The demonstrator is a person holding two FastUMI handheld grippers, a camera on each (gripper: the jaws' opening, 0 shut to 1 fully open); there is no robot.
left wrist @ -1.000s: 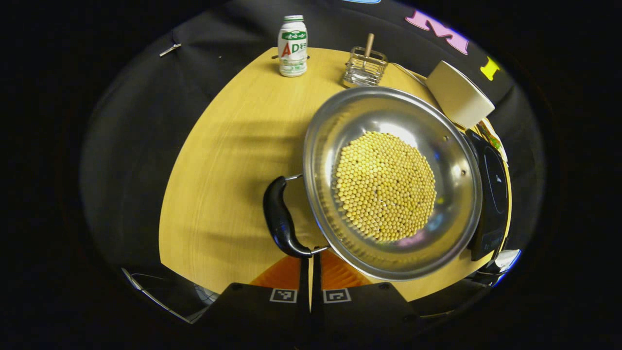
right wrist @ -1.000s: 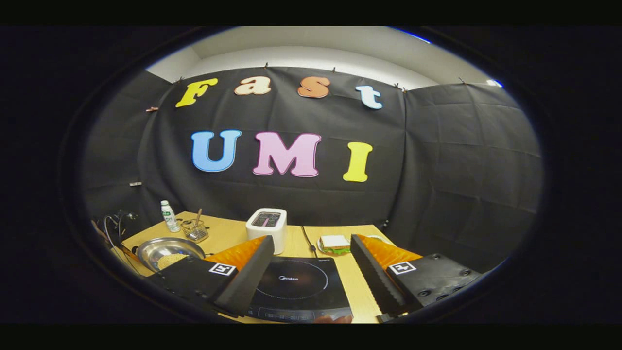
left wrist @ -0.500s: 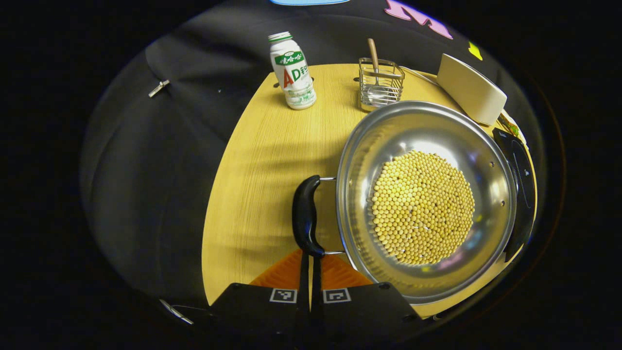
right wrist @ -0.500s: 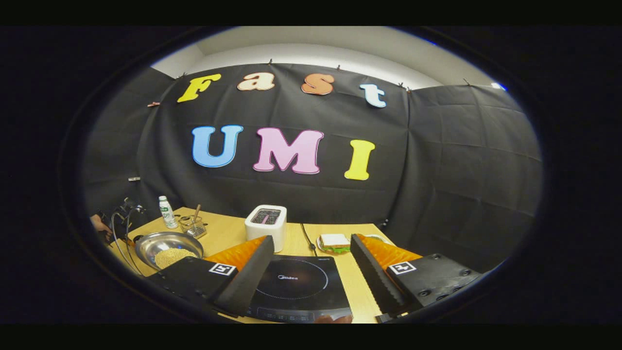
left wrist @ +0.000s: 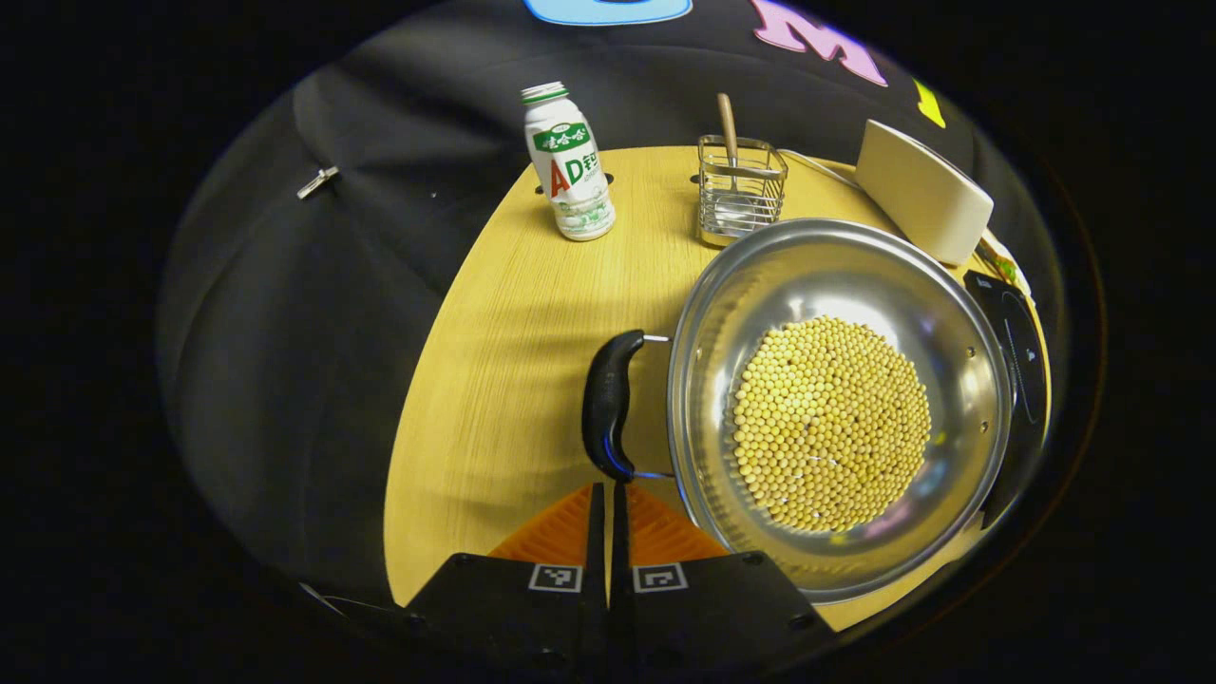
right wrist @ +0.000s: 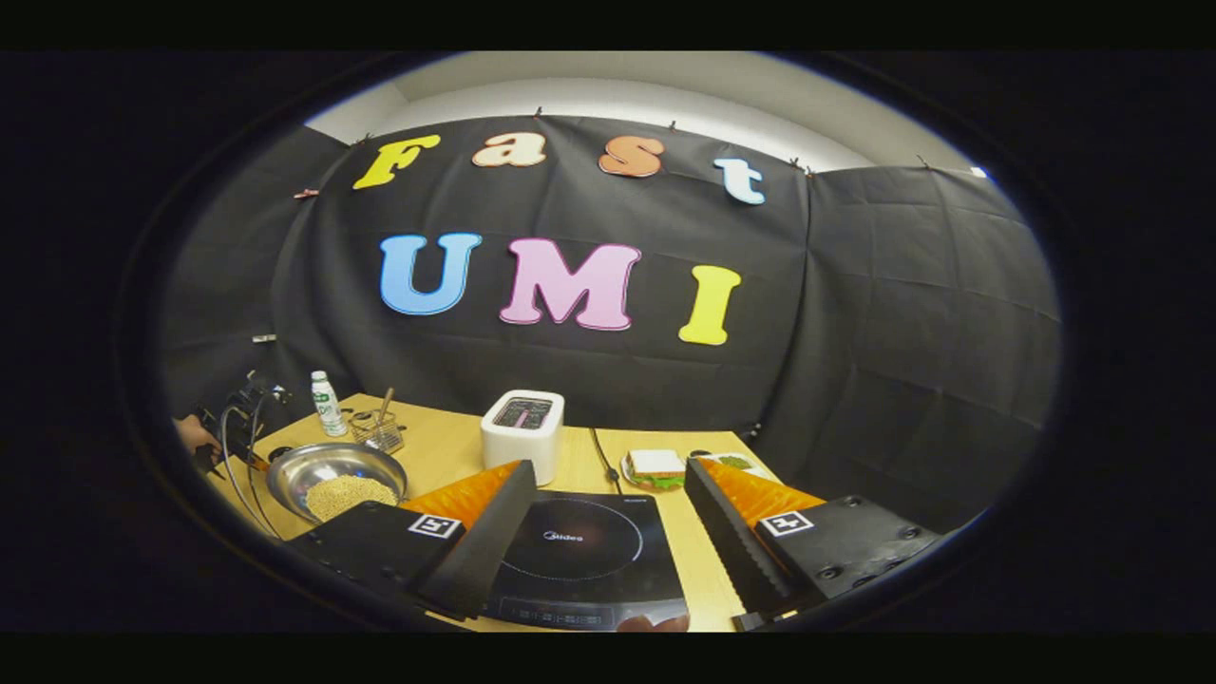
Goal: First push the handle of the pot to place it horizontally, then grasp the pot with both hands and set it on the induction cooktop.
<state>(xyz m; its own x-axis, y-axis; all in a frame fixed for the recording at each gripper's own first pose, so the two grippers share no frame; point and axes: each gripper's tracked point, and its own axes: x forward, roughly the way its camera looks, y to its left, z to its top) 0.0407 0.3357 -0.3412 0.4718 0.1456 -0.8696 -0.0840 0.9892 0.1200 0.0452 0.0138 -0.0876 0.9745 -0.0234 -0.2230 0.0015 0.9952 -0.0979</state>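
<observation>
A steel pot [left wrist: 807, 275] holding yellow beans [left wrist: 831, 423] stands on the wooden table [left wrist: 513, 361]. Its black handle [left wrist: 608, 404] lies on the pot's left side in the left gripper view. My left gripper [left wrist: 608, 489] is shut, with nothing between its fingers, and its tips sit right at the handle's near end. In the right gripper view the pot [right wrist: 318, 465] stands at the left, beside the black induction cooktop [right wrist: 579, 551]. My right gripper [right wrist: 608, 513] hangs open over the cooktop's front, holding nothing.
A white bottle [left wrist: 567, 161] and a wire basket [left wrist: 741, 185] with a wooden utensil stand behind the pot. A white toaster [right wrist: 522, 437] and a sandwich [right wrist: 655, 467] sit behind the cooktop. A hand [right wrist: 195, 435] with cables shows at the table's left end.
In the left gripper view the pot has turned and slid to the right, and its handle has swung from slanted to nearly upright in the picture. The right gripper stays open and has barely shifted.
</observation>
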